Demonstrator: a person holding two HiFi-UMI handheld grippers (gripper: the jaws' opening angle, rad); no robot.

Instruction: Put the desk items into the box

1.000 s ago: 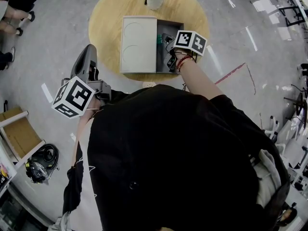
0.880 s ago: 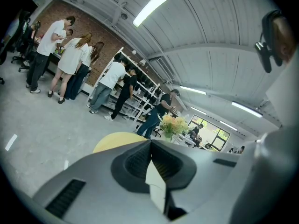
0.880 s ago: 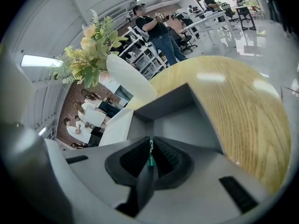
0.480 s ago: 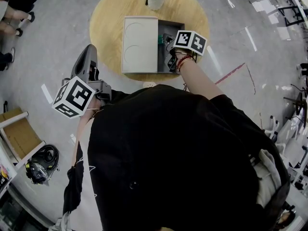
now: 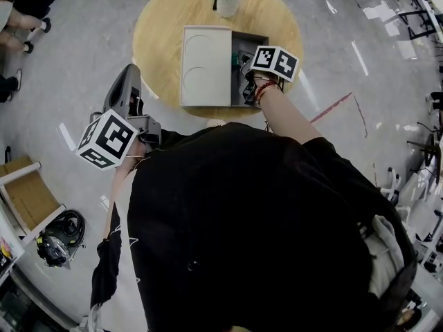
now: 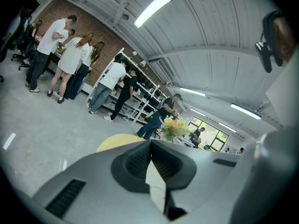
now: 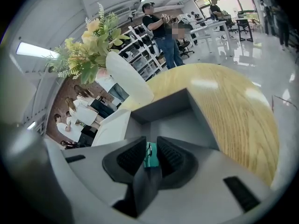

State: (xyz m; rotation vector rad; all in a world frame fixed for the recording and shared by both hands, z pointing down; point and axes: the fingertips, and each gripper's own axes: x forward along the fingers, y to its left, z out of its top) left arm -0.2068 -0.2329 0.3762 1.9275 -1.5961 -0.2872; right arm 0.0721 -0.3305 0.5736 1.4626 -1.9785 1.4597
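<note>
On the round light-wood table (image 5: 163, 26) at the far side of the scene lies a flat grey rectangular box (image 5: 257, 37). A white lid with two pressed circles (image 5: 206, 64) covers its left part, and its right compartment is open. Beyond the box, at the table's far edge, stands a green leafy plant in a white pot (image 5: 227, 2).

The right gripper (image 5: 240, 57) reaches down into the open right compartment, its marker cube just beside the box's right wall. In the right gripper view its jaws have just been opening and stand a little apart. A small teal binder clip (image 7: 150, 154) shows in the gap between them, over the grey floor of the box. The pads do not seem to press on it.

The left gripper (image 5: 129, 72) is held to the left, off the table and well apart from the box, above the grey floor. In the left gripper view its jaws meet at the tips. Far off in that view, people stand by white shelves (image 6: 140, 97).
</note>
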